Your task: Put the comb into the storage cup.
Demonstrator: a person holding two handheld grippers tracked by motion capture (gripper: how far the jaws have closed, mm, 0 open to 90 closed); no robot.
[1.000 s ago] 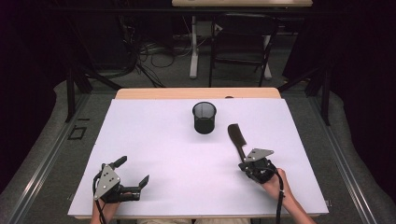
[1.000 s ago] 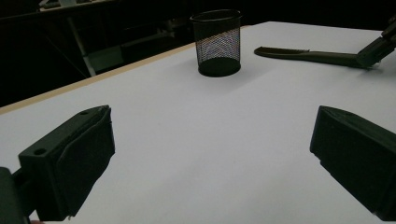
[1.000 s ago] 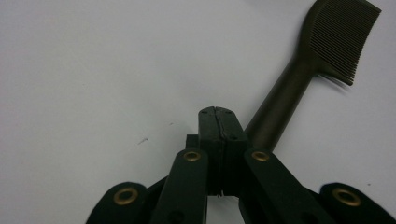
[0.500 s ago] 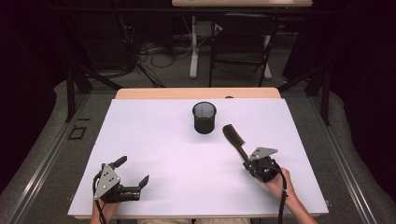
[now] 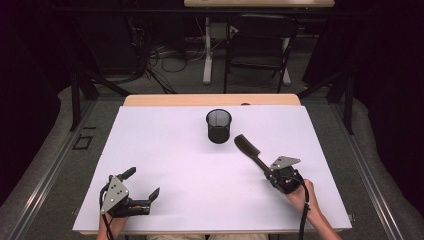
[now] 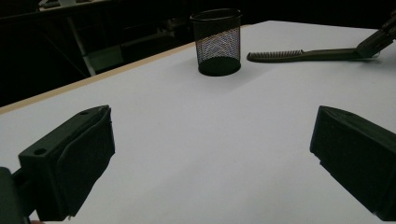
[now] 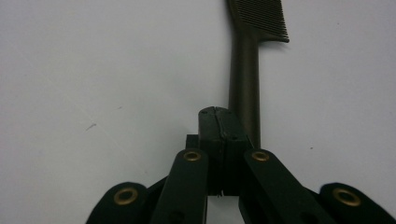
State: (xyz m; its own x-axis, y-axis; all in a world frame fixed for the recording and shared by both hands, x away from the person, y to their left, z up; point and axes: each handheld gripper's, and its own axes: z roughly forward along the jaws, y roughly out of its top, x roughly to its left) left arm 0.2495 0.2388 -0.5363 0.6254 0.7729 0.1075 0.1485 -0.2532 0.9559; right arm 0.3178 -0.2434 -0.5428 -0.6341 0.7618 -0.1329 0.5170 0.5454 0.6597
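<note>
Comb (image 5: 248, 149): dark, long-handled, over the white sheet to the right of the mesh cup; its handle end is clamped in the right gripper, its toothed end points up-left toward the cup, probably so it can be dropped in toothed end first.
Table sheet (image 5: 175, 150): white, covering the wooden table (image 5: 150, 100), bare apart from the cup, the comb and the two grippers.
Mesh cup (image 5: 219, 126): black, upright, open mouth up, near the far middle of the sheet, close to the comb's tip but apart from it.
Left gripper (image 5: 142, 189): rests at the near left, jaws spread wide with nothing between them, seemingly waiting.
Right gripper (image 5: 270, 174): jaws pressed together on the comb's handle.
Left gripper view: the comb (image 6: 308, 54) seen side-on beside the cup (image 6: 217, 42), its fine teeth visible; whether it touches the sheet I cannot tell.
Right gripper view: the closed jaws meet alongside the handle (image 7: 244, 84).
</note>
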